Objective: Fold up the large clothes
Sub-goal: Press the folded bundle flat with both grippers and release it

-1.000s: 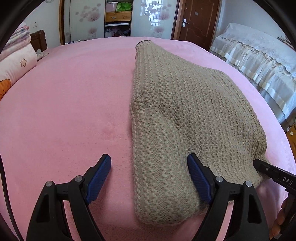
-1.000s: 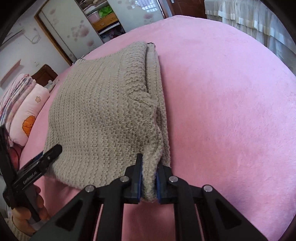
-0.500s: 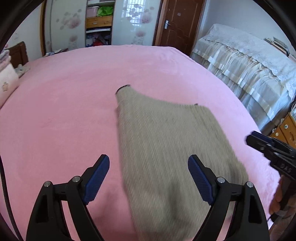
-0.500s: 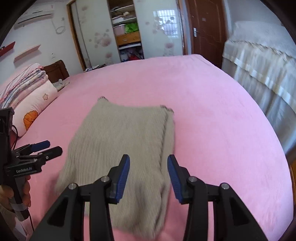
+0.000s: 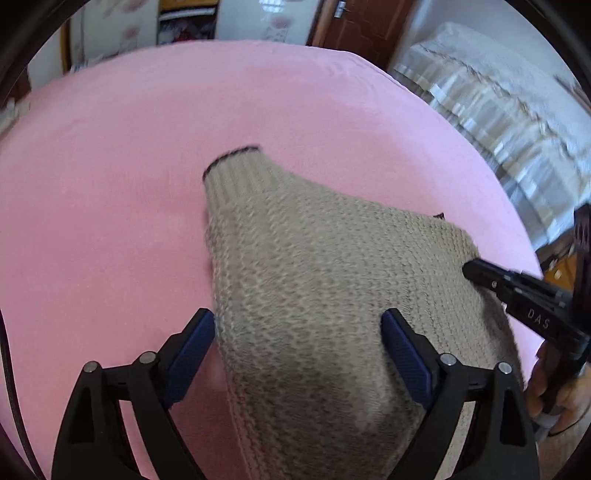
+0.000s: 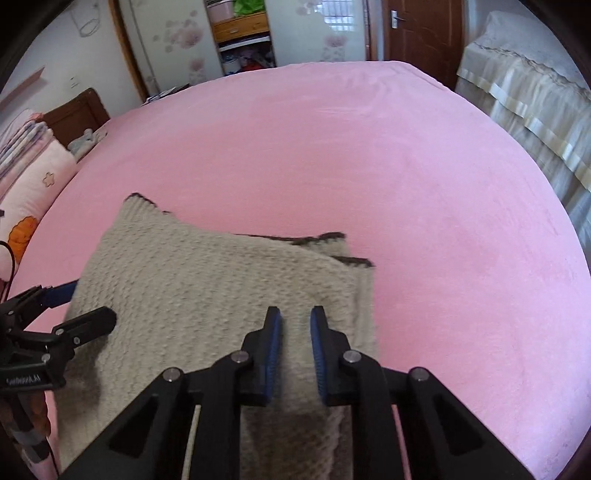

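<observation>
**Sweater lying folded on the bed, both grippers clear of it**

The beige knitted sweater [image 6: 221, 295] lies on the near part of the pink bed [image 6: 406, 184], folded lengthwise into a narrower stack. In the right wrist view two dark-trimmed edges overlap at its far right corner, one layer stepped over the other, and a ribbed cuff or collar end pokes out at the far left. The first folds look done; judging by the long shape that remains, a crosswise fold to shorten the bundle is probably still to come, though the near end runs out of view.

The knit is chunky and coarse, with a pebbly stitch on the body and straight ribbing at the trimmed end. It looks thick, soft and heavy enough to stay where it is laid. The bed cover is smooth, short-piled plush with no wrinkles near the garment.

The left gripper [image 5: 299, 354] hovers over the sweater, its blue-padded fingers spread wide and opening, grasping nothing. The right gripper [image 6: 295, 343] has its fingers close together and closing, with only a narrow gap and no cloth pinched between them.

Behind the bed stand a wardrobe with floral doors [image 6: 177, 48] and a brown door [image 6: 421, 33].
</observation>
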A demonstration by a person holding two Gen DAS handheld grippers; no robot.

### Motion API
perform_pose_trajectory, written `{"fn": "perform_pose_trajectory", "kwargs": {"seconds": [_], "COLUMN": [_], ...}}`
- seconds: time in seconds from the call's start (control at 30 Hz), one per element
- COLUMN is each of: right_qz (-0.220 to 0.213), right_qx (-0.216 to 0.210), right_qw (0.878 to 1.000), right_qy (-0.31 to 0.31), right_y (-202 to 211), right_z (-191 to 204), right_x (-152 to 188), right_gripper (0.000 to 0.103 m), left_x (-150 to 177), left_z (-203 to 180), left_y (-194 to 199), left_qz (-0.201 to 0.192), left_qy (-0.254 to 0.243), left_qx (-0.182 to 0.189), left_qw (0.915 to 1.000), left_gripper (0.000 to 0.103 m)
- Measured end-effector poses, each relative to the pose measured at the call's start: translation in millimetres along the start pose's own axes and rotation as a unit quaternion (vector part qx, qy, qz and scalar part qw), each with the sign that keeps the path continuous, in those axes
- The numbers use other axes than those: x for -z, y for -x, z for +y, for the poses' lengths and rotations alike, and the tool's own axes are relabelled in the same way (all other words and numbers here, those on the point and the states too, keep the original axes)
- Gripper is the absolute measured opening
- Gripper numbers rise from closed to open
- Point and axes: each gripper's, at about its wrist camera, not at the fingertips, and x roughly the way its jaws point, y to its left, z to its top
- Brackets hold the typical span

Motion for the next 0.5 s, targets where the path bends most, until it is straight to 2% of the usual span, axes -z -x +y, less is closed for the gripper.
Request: {"fn": "perform_pose_trajectory", "kwargs": {"seconds": [0.07,0.27,0.4,0.43,0.5], "right_qz": [-0.002,-0.008,-0.039,-0.046,-0.062], "right_qx": [-0.007,-0.008,-0.016,-0.015,-0.018], "right_qw": [1.000,1.000,0.999,0.999,0.998], "right_qy": [-0.006,-0.002,-0.010,-0.009,-0.009], "right_y": [2,18,48,56,77], "right_z": [-4,6,9,11,13], "right_x": [1,0,9,11,19], "right_gripper": [0.014,0.019,0.045,0.049,0.051], "left_x": [3,1,1,3,7], "left_z": [2,-10,-25,-28,-35], "left_y": [0,10,34,43,63], "left_qz": [-0.004,-0.019,-0.041,-0.048,-0.060], "left_qy": [0.007,-0.008,-0.027,-0.032,-0.039], "left_qx": [0.006,-0.014,-0.025,-0.024,-0.026], "left_qw": [0.9999,0.9997,0.9985,0.9981,0.9971], "left_gripper": [0.091,0.091,0.091,0.091,0.091]}}
